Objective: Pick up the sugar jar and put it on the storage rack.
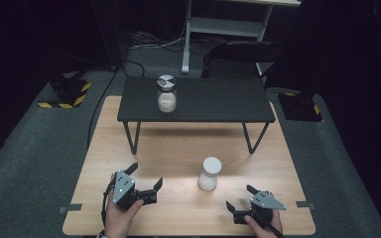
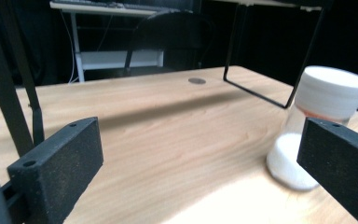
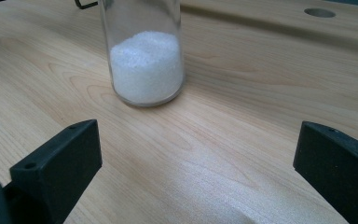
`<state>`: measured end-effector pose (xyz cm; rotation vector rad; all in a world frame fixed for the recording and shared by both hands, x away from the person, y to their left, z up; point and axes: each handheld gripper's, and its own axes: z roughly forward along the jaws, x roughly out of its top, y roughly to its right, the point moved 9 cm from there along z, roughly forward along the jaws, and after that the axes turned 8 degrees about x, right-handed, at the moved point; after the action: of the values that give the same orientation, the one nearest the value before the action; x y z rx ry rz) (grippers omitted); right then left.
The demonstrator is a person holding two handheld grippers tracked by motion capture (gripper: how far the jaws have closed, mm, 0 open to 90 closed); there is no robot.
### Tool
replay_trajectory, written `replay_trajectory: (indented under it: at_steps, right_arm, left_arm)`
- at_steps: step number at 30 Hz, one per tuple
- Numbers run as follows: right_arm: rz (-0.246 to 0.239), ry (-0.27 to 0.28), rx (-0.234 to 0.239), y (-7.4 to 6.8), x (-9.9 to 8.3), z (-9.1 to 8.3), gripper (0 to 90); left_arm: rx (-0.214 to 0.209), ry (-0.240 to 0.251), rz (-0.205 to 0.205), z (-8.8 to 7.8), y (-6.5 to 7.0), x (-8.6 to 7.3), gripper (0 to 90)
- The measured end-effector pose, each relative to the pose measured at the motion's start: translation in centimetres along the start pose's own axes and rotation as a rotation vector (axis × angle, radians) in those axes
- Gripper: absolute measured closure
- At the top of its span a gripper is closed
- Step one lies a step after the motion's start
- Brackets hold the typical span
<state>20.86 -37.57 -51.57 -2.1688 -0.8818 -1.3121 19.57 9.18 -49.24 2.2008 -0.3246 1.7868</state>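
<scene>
Both grippers sit nearest the camera at the near edge of the table (image 1: 94, 163): the left gripper (image 1: 146, 179) with jaws spread wide and nothing between them, the right gripper (image 1: 241, 197) likewise wide open and empty. We find the work centred on the jar (image 1: 210, 173), a clear glass one with a white cap, about a third full of white granules, standing upright on the wood between the two grippers and a little beyond them, apart from both. We judge the chief hazard to be toppling: the jar is tall for its base, and a jaw arriving off-centre or striking the cap would tip or slide it across the smooth wood. Smooth glass may also slip in a light pinch. Should both grippers close in together, they could collide. From above we note what the gripper views lack: a black shelf (image 1: 213, 101) across the far half of the table, bearing a second jar (image 1: 166, 94) with a metal lid. From the left gripper we see the white cap (image 2: 333, 91) side-on and an orange trace beneath it; from the right gripper we see the granules (image 3: 146, 65) plainly, the cap cut off.
</scene>
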Motion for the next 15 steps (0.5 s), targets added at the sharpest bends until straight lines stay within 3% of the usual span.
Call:
replay_trajectory:
  at_steps: [15]
  right_arm:
    - [-0.002, -0.004, -0.003, -0.1, 0.0, 0.0, 0.5]
  left_arm:
    - [0.001, -0.101, 0.036, -1.2, -0.2, -2.5, 0.2]
